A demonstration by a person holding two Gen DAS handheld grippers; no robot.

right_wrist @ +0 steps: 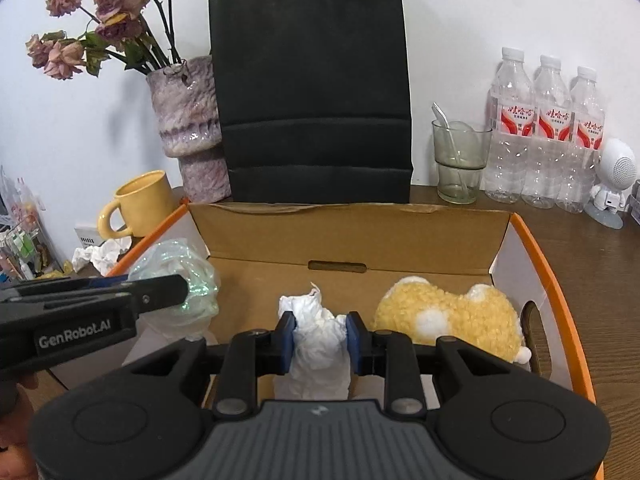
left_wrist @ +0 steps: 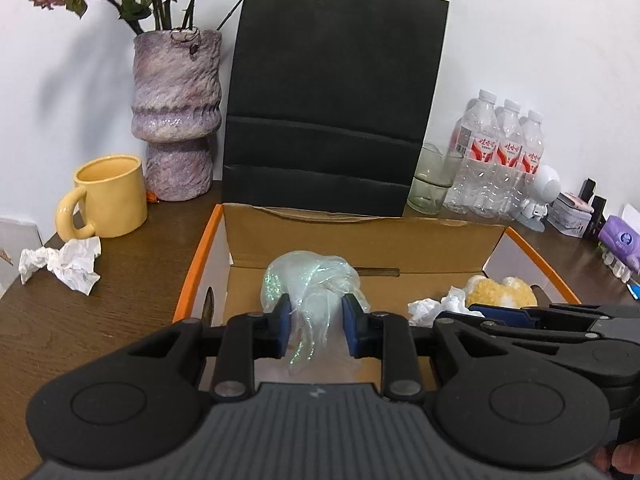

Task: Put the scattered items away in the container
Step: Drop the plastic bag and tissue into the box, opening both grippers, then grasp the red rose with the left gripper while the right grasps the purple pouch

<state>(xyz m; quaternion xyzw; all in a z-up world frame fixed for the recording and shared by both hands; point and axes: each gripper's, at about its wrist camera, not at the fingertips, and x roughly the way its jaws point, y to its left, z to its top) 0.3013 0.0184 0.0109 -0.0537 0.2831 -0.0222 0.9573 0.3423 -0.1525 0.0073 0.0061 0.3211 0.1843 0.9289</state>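
Note:
An open cardboard box with orange edges lies on the wooden table. My left gripper is shut on a crumpled clear iridescent plastic wrap, held over the box's left half. My right gripper is shut on a crumpled white tissue over the middle of the box. A yellow plush toy rests inside at the right. The right wrist view shows the left gripper and the plastic wrap from the side. Another crumpled tissue lies on the table left of the box.
Behind the box stand a black paper bag, a purple vase with dried roses, a yellow mug, a glass and three water bottles. A white figurine and small items sit at the far right.

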